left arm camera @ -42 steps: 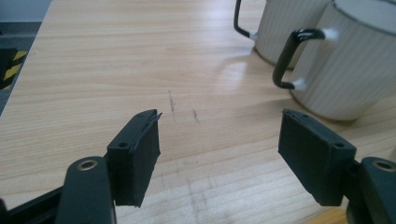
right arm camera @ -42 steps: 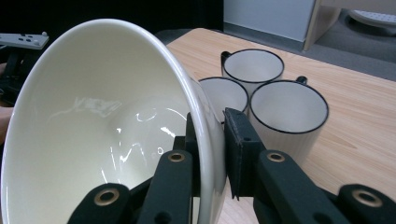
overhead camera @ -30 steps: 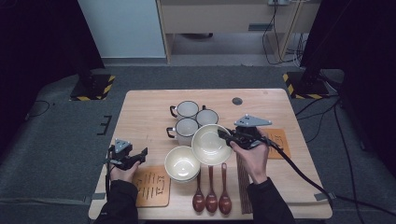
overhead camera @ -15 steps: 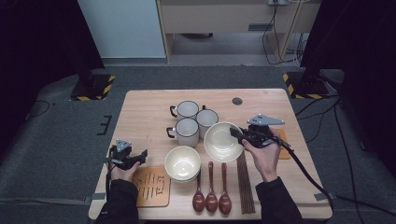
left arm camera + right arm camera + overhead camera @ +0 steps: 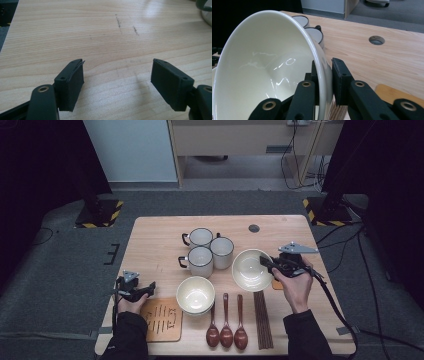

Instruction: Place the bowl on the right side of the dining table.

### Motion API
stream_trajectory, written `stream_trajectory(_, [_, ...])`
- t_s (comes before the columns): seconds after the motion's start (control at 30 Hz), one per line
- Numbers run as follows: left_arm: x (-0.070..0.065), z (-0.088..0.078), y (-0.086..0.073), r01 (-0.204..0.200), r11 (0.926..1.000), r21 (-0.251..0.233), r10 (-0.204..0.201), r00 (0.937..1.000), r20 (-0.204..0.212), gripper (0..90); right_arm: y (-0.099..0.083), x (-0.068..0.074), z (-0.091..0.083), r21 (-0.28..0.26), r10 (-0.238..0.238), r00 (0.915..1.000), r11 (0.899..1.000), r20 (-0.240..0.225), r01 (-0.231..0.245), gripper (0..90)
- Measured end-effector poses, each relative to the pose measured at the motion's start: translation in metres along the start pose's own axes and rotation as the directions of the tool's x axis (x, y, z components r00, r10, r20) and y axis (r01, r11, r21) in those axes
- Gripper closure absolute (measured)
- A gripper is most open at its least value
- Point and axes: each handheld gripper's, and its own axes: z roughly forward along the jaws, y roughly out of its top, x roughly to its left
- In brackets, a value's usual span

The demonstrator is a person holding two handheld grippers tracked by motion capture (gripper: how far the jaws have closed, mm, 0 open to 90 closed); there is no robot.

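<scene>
My right gripper [image 5: 266, 263] is shut on the rim of a cream bowl [image 5: 251, 270], carried just above the table right of the mugs. In the right gripper view the bowl [image 5: 267, 67] tilts toward the camera, its rim pinched between the two black pads [image 5: 339, 80]. A second cream bowl [image 5: 195, 294] rests on the table at the front centre. My left gripper [image 5: 150, 287] rests near the table's left edge, open; in the left gripper view its fingers [image 5: 72, 82] stand wide apart over bare wood with nothing between them.
Three white mugs [image 5: 207, 248] cluster at the table's middle. Three dark wooden spoons [image 5: 226, 325] and a bundle of chopsticks [image 5: 263, 319] lie along the front edge. A wooden coaster [image 5: 162, 319] lies front left, another [image 5: 397, 96] under the right hand. A cable hole [image 5: 254, 228] sits at the back.
My right gripper has carried the bowl to the right, away from the mugs and the other bowl. The left hand has stayed where it was.
</scene>
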Motion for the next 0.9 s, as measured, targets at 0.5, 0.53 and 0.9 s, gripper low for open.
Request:
stream_trajectory(0.5, [-0.001,0.004,-0.002,-0.011,0.9998,0.014,0.011,0.9999,0.001,22.9,-0.016,-0.035,-0.006,0.024,0.038,0.9967,0.999,0.072,-0.04,80.7])
stream_trajectory(0.53, [-0.002,0.005,-0.002,-0.016,0.9997,0.016,0.016,0.9999,-0.003,22.5,-0.017,-0.038,-0.007,0.027,0.041,0.9962,0.999,0.077,-0.043,80.6])
stream_trajectory(0.9, [-0.006,0.006,-0.002,-0.046,0.9983,0.036,0.047,0.9985,-0.026,17.4,-0.026,-0.059,-0.004,0.042,0.078,0.9896,0.996,0.121,-0.083,80.7])
